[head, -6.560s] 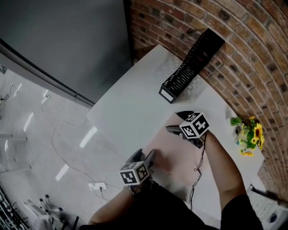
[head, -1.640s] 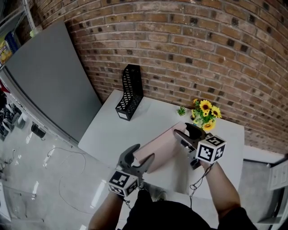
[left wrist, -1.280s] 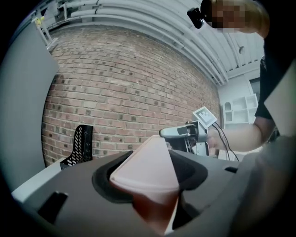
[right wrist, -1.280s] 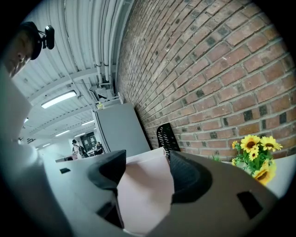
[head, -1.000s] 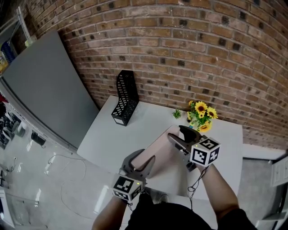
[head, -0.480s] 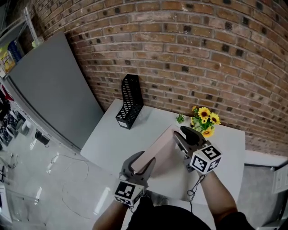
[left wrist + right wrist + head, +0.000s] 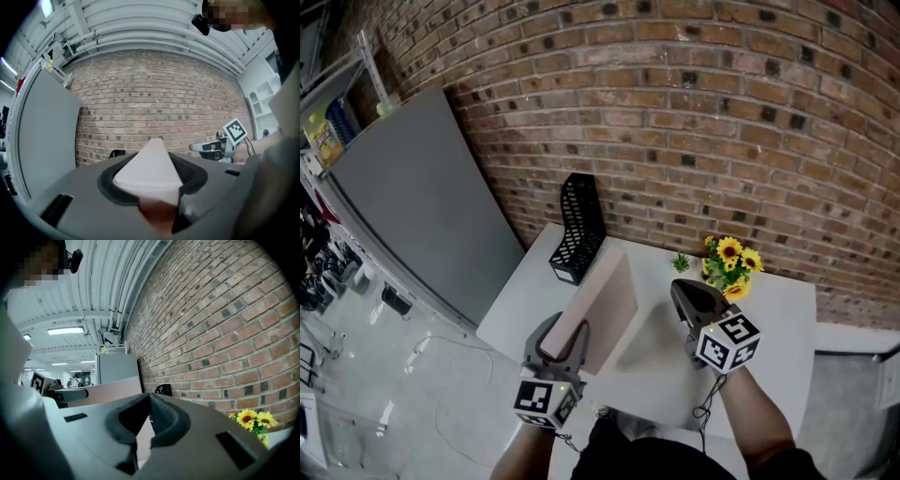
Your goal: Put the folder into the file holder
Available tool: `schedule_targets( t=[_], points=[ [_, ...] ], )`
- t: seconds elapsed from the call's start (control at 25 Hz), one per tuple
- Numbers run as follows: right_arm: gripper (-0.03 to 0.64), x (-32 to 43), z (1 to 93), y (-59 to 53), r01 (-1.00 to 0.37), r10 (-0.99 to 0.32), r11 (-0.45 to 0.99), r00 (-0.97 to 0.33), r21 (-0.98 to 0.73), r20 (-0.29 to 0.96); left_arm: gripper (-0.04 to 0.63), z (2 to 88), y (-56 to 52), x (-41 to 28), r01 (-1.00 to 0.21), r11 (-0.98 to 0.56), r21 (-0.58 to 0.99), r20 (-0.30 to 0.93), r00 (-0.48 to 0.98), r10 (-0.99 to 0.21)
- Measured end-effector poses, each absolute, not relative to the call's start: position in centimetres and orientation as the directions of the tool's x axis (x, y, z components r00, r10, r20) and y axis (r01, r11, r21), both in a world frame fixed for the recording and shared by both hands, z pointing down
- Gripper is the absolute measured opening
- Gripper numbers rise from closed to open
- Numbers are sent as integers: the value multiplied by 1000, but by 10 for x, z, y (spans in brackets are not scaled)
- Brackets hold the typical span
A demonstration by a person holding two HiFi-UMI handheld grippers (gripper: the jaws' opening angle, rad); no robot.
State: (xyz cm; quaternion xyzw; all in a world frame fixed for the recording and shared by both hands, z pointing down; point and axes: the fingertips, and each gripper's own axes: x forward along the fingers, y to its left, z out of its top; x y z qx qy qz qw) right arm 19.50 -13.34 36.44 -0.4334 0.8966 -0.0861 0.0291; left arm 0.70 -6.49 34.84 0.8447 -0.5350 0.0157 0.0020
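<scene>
We hold the pink folder [image 7: 602, 298] in our left claw [image 7: 562, 332]. The claw pinches the folder's near corner. The folder stands up on its edge, tipped a little, over the white tabletop [image 7: 773, 309]. We cannot tell if its low edge touches the tabletop.

Our right claw [image 7: 682, 289] is off to the right of the folder and apart from it. Its jaws have just been closing. Now they are together, with nothing between them.

The black file holder [image 7: 579, 230] stands by the brick wall, just past the far end of the folder. The folder's long side runs from our left claw toward the holder, almost in line with it. So the left hand is the nearer one. We think it must push the folder forward and a bit left to slide it in.
</scene>
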Motion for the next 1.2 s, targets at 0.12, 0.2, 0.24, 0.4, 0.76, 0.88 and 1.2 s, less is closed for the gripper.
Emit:
schedule_targets(
  t=[0.12,0.2,0.24,0.4,0.76,0.88,1.2],
  points=[
    [3,190,363,-136,-774,-781,611,-623,-165,32,179,340,-77,-14,-922,-386,-15,18,386,-922],
    [3,186,363,-140,-777,-782,610,-622,-155,39,179,333,-87,-27,-934,-357,-24,-1,357,-934],
    [3,183,363,-143,-778,-783,609,-621,-152,40,179,330,-93,-33,-939,-344,-31,-7,344,-939],
    [3,168,363,-158,-781,-784,610,-619,-133,39,179,314,-116,-57,-951,-308,-38,-27,309,-951],
    [3,122,357,-209,-801,-801,591,-597,-92,44,178,286,-189,-108,-949,-312,-34,-93,314,-945],
    [3,109,356,-225,-812,-812,576,-581,-94,47,178,279,-215,-121,-945,-327,-27,-92,328,-940],
    [3,87,365,-263,-847,-847,520,-528,-107,58,178,254,-278,-146,-929,-369,-9,-135,367,-920]
  ],
)
